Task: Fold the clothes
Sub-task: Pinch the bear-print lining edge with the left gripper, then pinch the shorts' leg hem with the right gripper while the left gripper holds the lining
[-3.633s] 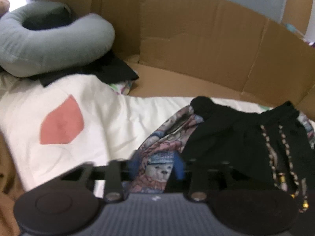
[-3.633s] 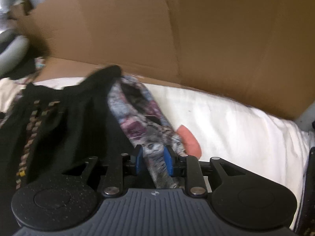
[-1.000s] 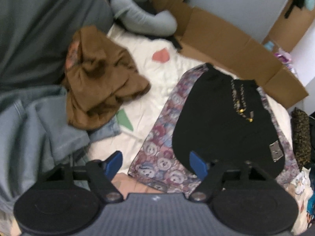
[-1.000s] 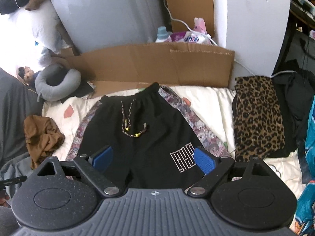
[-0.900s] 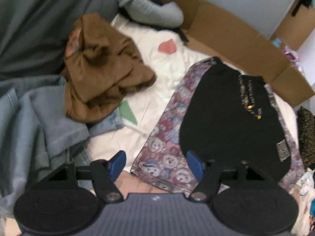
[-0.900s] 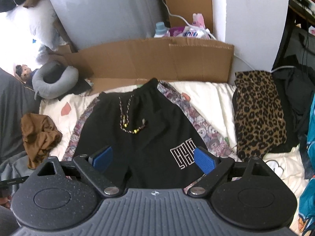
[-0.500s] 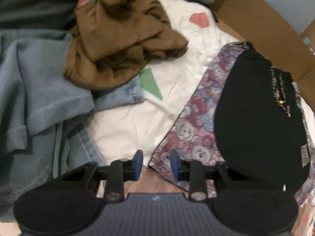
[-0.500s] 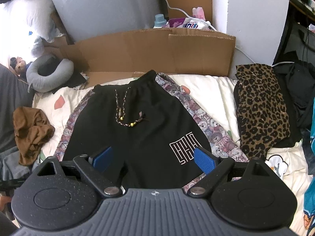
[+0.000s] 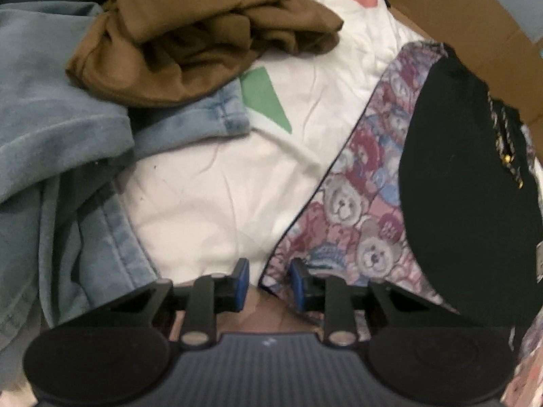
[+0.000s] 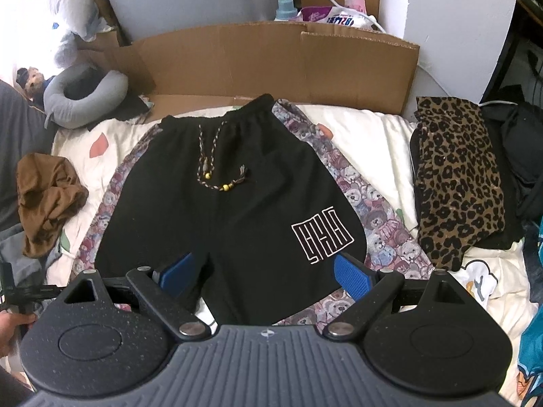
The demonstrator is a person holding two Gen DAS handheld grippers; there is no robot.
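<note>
Left gripper (image 9: 266, 283) half-closed around hem corner of soft, light bear-print shorts (image 9: 353, 210), not yet clamped; right gripper (image 10: 263, 276) spread wide above.

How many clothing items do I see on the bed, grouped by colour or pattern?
Black shorts: 1
Bear-print garment: 1
Leopard-print garment: 1
Brown garment: 1
Blue denim garment: 1
Total: 5

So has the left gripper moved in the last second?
Yes. The left gripper dropped toward the bear-print fabric's near corner, fingers narrowing around it; the brown garment slid upward in view.
</note>
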